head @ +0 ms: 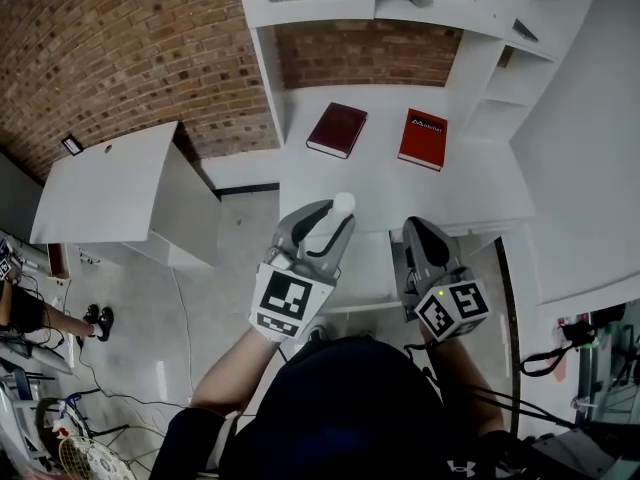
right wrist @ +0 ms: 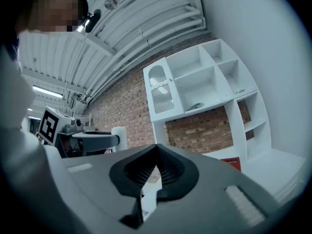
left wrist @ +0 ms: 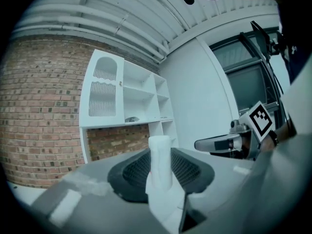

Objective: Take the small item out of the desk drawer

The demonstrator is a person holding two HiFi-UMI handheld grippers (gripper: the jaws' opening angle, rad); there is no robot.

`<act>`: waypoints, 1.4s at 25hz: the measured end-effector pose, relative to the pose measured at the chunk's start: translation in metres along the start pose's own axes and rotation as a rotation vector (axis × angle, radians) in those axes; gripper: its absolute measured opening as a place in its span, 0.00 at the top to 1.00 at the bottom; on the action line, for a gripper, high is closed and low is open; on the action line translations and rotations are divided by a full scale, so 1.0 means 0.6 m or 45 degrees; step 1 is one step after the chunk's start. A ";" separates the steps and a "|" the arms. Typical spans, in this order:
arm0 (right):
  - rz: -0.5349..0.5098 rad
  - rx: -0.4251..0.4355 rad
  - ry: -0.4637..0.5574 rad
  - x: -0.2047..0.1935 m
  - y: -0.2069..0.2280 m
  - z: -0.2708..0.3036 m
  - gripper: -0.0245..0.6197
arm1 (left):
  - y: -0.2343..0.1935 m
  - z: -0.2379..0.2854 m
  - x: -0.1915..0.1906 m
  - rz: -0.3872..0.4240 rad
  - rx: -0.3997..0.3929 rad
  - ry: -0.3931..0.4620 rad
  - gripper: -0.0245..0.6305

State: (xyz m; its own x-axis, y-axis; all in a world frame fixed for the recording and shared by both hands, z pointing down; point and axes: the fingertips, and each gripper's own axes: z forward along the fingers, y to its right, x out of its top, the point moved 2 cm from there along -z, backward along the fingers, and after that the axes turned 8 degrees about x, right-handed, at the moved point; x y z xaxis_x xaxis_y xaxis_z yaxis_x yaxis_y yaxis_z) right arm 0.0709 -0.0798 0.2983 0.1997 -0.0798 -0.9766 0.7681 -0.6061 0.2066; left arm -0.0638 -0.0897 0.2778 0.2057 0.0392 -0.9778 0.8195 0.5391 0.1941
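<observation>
My left gripper [head: 335,223] is shut on a small white cylinder-like item [head: 343,202], held up over the front edge of the white desk [head: 470,183]. In the left gripper view the white item [left wrist: 160,162] stands upright between the dark pads. My right gripper [head: 420,236] is shut with nothing in it, just right of the left one, over the open drawer [head: 368,273] below the desk edge. In the right gripper view its pads [right wrist: 163,167] meet, and the left gripper with the white item [right wrist: 119,136] shows at the left.
Two dark red books [head: 337,129] [head: 423,138] lie on the desk top. White shelves [head: 520,58] rise at the back and right. A white cabinet [head: 120,193] stands at the left by the brick wall [head: 120,48]. Cables lie on the floor.
</observation>
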 end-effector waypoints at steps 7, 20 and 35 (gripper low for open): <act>-0.111 0.010 0.038 0.038 -0.004 0.017 0.96 | -0.018 0.002 0.039 0.053 0.029 0.074 0.75; -0.162 0.009 0.092 0.074 -0.002 0.031 0.96 | -0.027 0.013 0.073 0.067 0.029 0.140 0.75; -0.141 -0.003 0.096 0.063 0.023 0.050 0.96 | -0.044 0.046 0.050 0.041 0.007 0.106 0.75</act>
State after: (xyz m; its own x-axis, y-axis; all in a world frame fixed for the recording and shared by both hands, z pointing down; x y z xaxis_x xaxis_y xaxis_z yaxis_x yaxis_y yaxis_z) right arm 0.0707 -0.1151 0.2622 0.1588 0.0470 -0.9862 0.7896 -0.6057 0.0983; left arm -0.0643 -0.1257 0.2457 0.1872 0.1263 -0.9742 0.8162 0.5318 0.2258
